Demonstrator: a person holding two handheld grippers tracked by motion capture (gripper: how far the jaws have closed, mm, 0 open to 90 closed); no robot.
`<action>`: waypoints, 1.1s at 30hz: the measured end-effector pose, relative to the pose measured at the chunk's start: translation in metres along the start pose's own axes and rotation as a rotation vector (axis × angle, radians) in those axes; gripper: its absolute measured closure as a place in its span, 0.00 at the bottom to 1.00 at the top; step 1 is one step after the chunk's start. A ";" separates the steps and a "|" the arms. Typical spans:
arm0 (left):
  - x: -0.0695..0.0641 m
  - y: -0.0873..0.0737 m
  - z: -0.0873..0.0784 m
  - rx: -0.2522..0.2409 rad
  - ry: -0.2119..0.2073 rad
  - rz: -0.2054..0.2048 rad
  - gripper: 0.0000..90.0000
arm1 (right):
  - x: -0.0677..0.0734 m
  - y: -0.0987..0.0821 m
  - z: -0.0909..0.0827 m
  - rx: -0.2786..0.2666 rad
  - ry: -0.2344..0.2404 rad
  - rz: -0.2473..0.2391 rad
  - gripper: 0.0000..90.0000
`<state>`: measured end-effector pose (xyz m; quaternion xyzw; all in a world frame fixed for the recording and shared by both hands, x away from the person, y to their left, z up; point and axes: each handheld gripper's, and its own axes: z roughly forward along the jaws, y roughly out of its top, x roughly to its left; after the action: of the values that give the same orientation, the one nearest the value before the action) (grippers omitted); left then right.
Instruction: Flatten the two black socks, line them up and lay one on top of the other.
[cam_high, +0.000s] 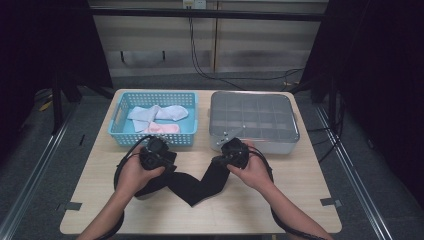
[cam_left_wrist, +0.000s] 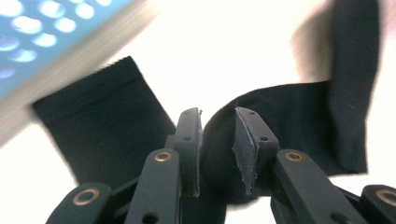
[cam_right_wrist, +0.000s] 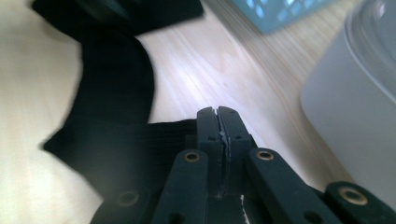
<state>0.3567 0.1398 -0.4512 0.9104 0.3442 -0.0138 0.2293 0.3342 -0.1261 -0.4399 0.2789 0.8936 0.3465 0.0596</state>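
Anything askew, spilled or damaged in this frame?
Nothing spilled. The black sock lies bent in a V on the table between both grippers. The lining on the left gripper's pads looks frayed and peeling at the edges.

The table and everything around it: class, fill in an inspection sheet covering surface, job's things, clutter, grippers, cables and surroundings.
Surface: light wooden table, tape tabs at its front corners.
Job's things: black sock lying in a V on the table between the hands.
Clutter: blue basket holding pale socks; grey divided box beside it.
Grippers: left gripper jaws apart with sock beneath, not pressed; right gripper jaws together at the sock's edge, whether cloth is pinched cannot be told.
Cables: black leads trailing from both grippers; wall cables behind.
Surroundings: grey floor, dark curtains, pale back wall.
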 end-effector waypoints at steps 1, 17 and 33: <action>0.000 -0.001 0.006 0.023 -0.001 0.001 0.79 | 0.002 -0.002 -0.004 -0.001 0.002 -0.008 0.98; 0.006 -0.002 -0.023 -0.016 0.087 -0.067 0.98 | 0.004 -0.055 -0.052 -0.063 -0.022 0.006 0.98; 0.002 -0.035 -0.010 0.036 0.028 -0.071 0.97 | 0.007 -0.085 -0.044 0.006 -0.044 0.069 0.62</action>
<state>0.3342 0.1681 -0.4571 0.9016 0.3793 -0.0153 0.2073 0.2758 -0.1995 -0.4621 0.3171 0.8830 0.3395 0.0665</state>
